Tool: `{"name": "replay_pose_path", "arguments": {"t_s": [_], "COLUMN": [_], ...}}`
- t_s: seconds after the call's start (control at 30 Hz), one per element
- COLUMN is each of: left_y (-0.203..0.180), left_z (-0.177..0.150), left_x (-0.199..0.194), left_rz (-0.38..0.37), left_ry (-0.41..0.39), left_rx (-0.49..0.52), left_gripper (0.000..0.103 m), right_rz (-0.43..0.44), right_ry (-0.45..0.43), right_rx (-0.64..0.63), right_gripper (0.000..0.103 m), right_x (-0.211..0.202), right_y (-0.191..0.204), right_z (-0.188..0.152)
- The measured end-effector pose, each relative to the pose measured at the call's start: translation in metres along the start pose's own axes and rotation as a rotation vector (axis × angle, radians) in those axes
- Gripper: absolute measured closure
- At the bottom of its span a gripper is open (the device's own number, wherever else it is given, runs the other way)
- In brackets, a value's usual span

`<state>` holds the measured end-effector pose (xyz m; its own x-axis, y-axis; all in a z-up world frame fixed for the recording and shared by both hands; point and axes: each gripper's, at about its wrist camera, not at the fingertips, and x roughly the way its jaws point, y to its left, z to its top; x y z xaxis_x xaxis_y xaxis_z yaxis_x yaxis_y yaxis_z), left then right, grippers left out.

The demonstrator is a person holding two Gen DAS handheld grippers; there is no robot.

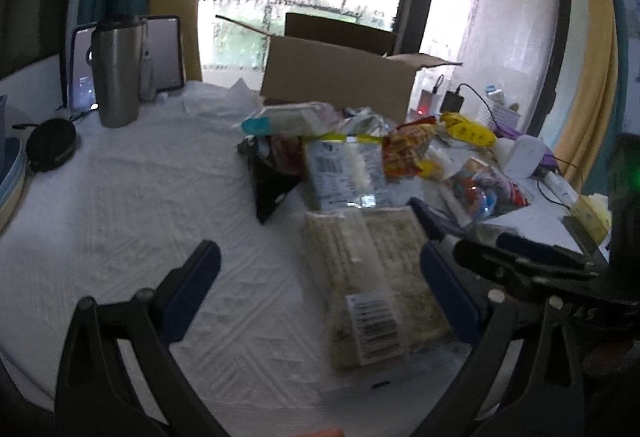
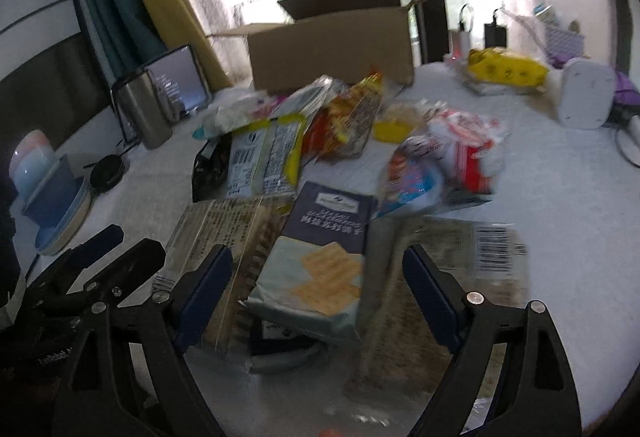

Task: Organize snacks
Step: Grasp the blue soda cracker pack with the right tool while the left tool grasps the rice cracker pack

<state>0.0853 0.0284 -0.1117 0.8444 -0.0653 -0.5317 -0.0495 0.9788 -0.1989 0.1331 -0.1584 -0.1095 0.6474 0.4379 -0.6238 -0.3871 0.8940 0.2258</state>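
Right hand-held gripper (image 2: 316, 287): lower centre, jaws spread, straddling one cracker packet (image 2: 320, 261); left hand-held gripper (image 1: 320, 285): spread, low over table (image 1: 120, 197); one cardboard box (image 1: 340, 77) upper centre; snack pile (image 1: 360, 149) before it.

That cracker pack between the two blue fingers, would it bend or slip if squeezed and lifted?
The cracker pack looks like a boxy block in glossy film, so it would probably stay fairly stiff. The shiny wrap might slide against the right hand-held gripper, whose fingers stand wide apart. The crackers pictured suggest that a hard squeeze could break the contents.
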Motion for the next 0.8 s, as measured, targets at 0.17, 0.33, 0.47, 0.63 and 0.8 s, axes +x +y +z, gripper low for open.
{"name": "replay_pose_path", "arguments": {"t_s": [0.17, 0.33, 0.47, 0.63, 0.8], "left_y": [-0.004, -0.013, -0.028, -0.039, -0.043], "left_z": [0.003, 0.007, 0.006, 0.000, -0.013], "left_x": [0.001, 0.004, 0.008, 0.023, 0.043], "left_rz": [-0.007, -0.021, -0.023, -0.008, 0.053], "left_ry": [0.003, 0.018, 0.044, 0.122, 0.209], "left_rx": [0.006, 0.022, 0.059, 0.081, 0.116], "left_gripper": [0.002, 0.002, 0.002, 0.002, 0.002], "right_rz": [0.010, 0.018, 0.047, 0.016, -0.021], "right_ry": [0.033, 0.057, 0.035, -0.012, -0.026], "right_rx": [-0.026, -0.080, -0.060, -0.068, -0.073], "right_gripper": [0.019, 0.040, 0.044, 0.046, 0.046], "right_x": [0.013, 0.020, 0.007, -0.020, -0.032], "right_y": [0.001, 0.000, -0.007, -0.019, -0.031], "right_z": [-0.001, -0.007, -0.010, -0.013, -0.020]}}
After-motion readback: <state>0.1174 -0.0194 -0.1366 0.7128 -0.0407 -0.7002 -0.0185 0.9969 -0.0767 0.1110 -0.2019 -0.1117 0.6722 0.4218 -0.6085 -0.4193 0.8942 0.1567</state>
